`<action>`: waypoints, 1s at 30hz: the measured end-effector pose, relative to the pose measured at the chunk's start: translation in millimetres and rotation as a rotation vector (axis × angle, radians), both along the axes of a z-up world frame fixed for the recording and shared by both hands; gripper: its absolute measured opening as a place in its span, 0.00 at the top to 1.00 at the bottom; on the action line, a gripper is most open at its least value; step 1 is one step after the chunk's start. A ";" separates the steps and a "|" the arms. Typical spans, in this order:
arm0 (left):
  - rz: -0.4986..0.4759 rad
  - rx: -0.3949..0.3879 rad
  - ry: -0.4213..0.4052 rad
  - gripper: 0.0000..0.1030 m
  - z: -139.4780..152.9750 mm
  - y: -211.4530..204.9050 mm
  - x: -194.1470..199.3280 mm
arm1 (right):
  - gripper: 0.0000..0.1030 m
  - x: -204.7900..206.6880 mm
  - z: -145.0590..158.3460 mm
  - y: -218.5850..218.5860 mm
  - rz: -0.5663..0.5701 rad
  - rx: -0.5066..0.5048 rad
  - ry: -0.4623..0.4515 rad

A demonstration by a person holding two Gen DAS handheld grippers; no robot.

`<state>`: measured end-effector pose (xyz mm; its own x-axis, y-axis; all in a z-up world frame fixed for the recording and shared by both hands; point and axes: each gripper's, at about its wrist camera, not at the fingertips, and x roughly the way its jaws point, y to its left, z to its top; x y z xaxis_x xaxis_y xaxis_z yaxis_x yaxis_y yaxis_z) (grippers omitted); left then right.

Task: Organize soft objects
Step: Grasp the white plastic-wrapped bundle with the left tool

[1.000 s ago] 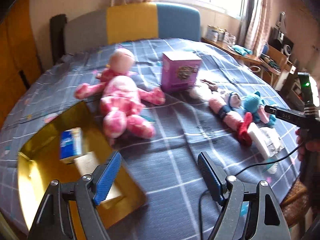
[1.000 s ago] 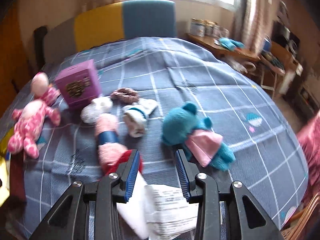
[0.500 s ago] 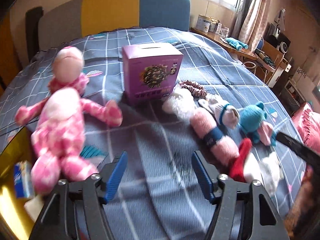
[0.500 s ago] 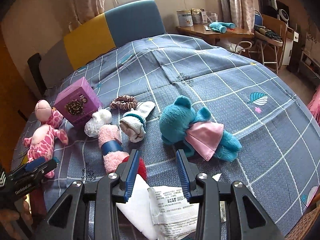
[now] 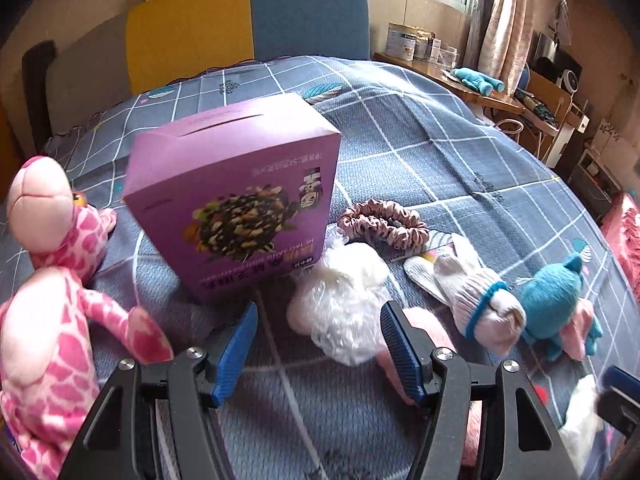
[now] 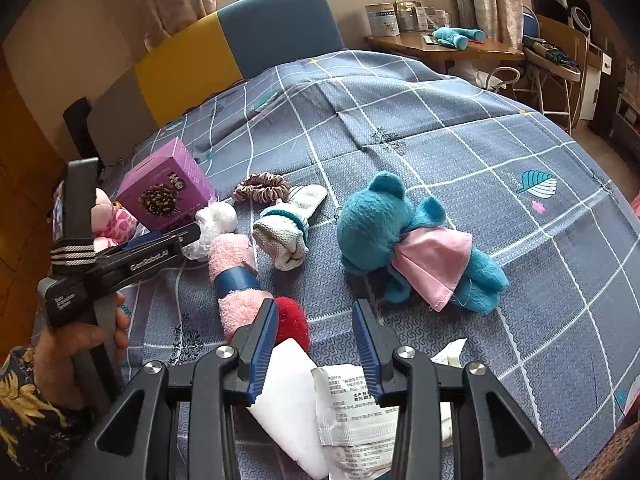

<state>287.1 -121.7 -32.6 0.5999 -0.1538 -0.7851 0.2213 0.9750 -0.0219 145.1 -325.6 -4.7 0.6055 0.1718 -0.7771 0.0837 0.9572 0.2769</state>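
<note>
Soft things lie in a row on the blue checked bed (image 5: 420, 148): a pink spotted plush (image 5: 60, 280), a white fluffy ball in clear wrap (image 5: 344, 304), a brown scrunchie (image 5: 380, 222), a rolled white sock (image 5: 476, 296), a pink towel roll (image 6: 234, 276) with a red pompom (image 6: 292, 320), and a teal bear in a pink dress (image 6: 400, 236). My left gripper (image 5: 318, 316) hovers open just before the white ball, with nothing pressed between its pads. Over the bed beside the pompom, my right gripper (image 6: 315, 312) stands open and holds nothing.
A purple cardboard box (image 5: 240, 200) stands behind the white ball. White packets (image 6: 352, 412) lie under my right gripper near the bed's front edge. A hand in a patterned sleeve (image 6: 80, 340) holds the left gripper (image 6: 184, 236). A desk with tins (image 6: 440, 40) stands at the back right.
My left gripper swept right from the yellow box, past the pink plush, to the purple box and white ball, and its jaws narrowed. The right gripper stayed in place and tipped slightly.
</note>
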 end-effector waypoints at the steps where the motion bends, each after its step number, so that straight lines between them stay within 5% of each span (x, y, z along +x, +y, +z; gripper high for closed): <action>1: 0.004 0.013 -0.006 0.37 -2.2 -2.2 2.9 | 0.63 0.4 -0.6 0.4 0.006 0.005 0.002; 6: 0.007 0.048 0.003 0.40 -20.1 -11.5 15.8 | 0.63 1.0 -1.2 4.3 0.023 0.005 0.004; 7: -0.002 0.053 0.016 0.53 -24.4 -14.5 17.6 | 0.63 0.8 -1.0 5.1 0.026 0.003 0.002; 12: -0.020 0.010 0.024 0.74 -27.2 -13.4 10.9 | 0.63 -1.6 1.5 4.2 0.022 -0.010 -0.021; 21: -0.042 -0.058 -0.005 0.75 6.7 20.4 -48.8 | 0.63 -3.4 5.2 7.4 0.029 -0.029 -0.043; 30: -0.073 -0.039 0.043 0.75 -3.8 47.5 -138.1 | 0.63 -3.6 10.7 16.5 0.093 -0.013 -0.056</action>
<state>149.0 -74.2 -36.4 0.5518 -0.2272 -0.8024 0.2901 0.9544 -0.0708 141.6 -309.1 6.0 0.6300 0.2193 -0.7450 -0.0213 0.9638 0.2657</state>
